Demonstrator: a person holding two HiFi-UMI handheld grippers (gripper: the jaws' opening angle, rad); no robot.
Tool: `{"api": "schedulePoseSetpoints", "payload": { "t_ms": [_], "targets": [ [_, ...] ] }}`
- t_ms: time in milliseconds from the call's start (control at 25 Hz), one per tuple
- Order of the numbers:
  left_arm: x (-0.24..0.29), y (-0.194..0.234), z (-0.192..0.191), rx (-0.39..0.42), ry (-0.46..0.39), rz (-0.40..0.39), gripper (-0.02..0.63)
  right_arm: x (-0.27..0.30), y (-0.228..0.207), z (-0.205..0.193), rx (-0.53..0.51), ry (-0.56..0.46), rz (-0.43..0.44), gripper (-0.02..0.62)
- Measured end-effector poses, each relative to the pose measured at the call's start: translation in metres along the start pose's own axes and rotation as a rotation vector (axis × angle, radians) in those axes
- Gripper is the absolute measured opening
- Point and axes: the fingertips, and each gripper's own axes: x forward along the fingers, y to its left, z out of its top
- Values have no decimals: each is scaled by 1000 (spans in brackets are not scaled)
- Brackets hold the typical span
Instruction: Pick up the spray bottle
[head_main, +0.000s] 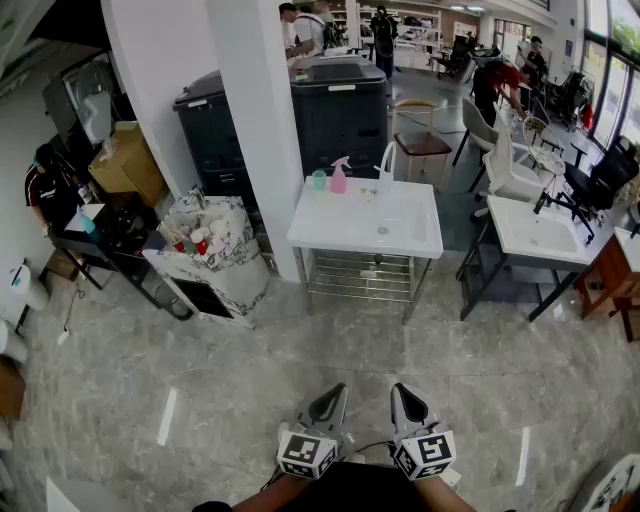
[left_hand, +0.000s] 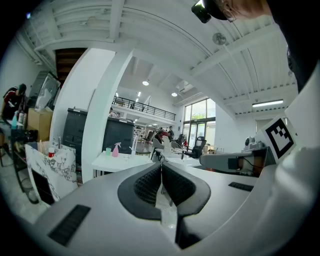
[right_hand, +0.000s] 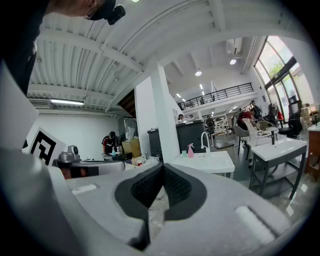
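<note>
Left gripper (head_main: 333, 398): jaws together, nothing between. Right gripper (head_main: 402, 396): same, jaws together, empty. Both low at 6 o'clock in head view, side by side, tips toward 12, over grey floor (head_main: 200, 400). Spray bottle (head_main: 339, 177), pink, upright at back edge of white sink table (head_main: 340, 228), 12 o'clock from grippers, well apart. Green cup (head_main: 319, 180) just beside bottle at its 9 o'clock. Faucet (head_main: 386, 160) near at its 3 o'clock.
</note>
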Motion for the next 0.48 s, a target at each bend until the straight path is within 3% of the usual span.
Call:
{"api": "schedulePoseSetpoints", "payload": {
  "t_ms": [280,480],
  "targets": [
    [-9,9,-7,6,-7,54,21,-28,-11,-13,43,-15,-12,-2],
    [-17,21,-21,8,38,98,21,-33,-8,-27,77,2,1,-2]
  ]
}}
